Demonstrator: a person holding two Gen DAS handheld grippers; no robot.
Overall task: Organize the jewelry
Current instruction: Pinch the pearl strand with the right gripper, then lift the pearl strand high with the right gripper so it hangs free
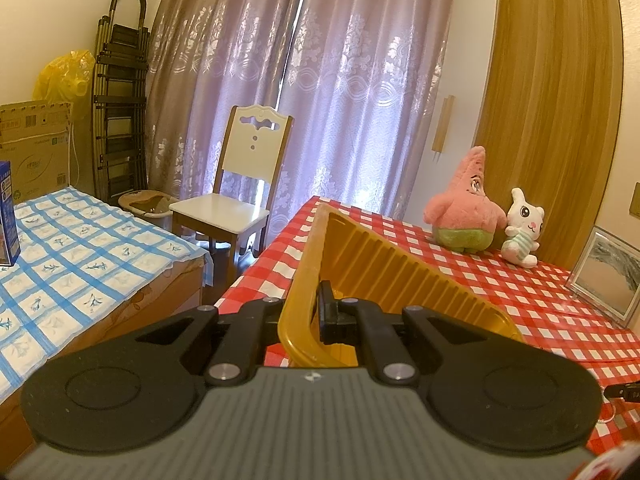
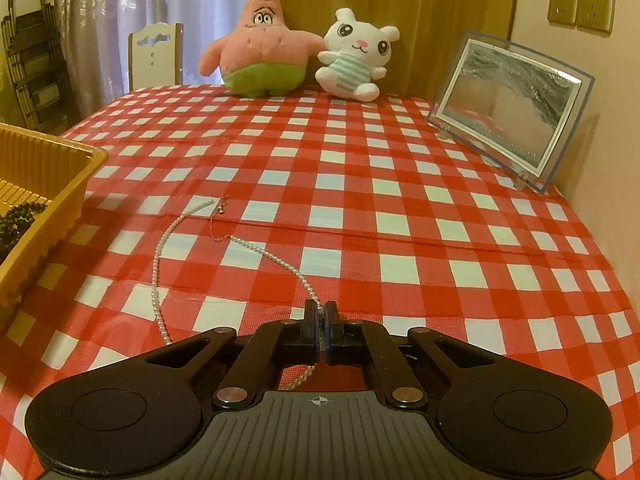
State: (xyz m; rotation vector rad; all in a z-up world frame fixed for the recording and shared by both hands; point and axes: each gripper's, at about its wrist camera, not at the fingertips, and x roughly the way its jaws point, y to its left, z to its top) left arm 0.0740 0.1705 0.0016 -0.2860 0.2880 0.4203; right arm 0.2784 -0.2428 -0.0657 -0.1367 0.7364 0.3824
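Note:
A white pearl necklace [image 2: 160,248] lies in a loop on the red checked tablecloth [image 2: 360,208]. My right gripper [image 2: 322,309] is shut on its near strand, with the beads running between the pads and out underneath. A yellow ribbed plastic tray [image 2: 44,184] stands at the left with a dark bead string [image 2: 18,216] inside. In the left wrist view my left gripper [image 1: 316,300] is shut on the near wall of that yellow tray [image 1: 384,268]; one finger is inside the tray and the other is hidden behind the wall.
A pink star plush [image 2: 260,44] and a white bunny plush [image 2: 354,56] sit at the table's far edge, and a framed picture [image 2: 512,108] leans at the right wall. A chair [image 1: 236,184] and a bed with a blue checked cover [image 1: 72,248] stand left of the table.

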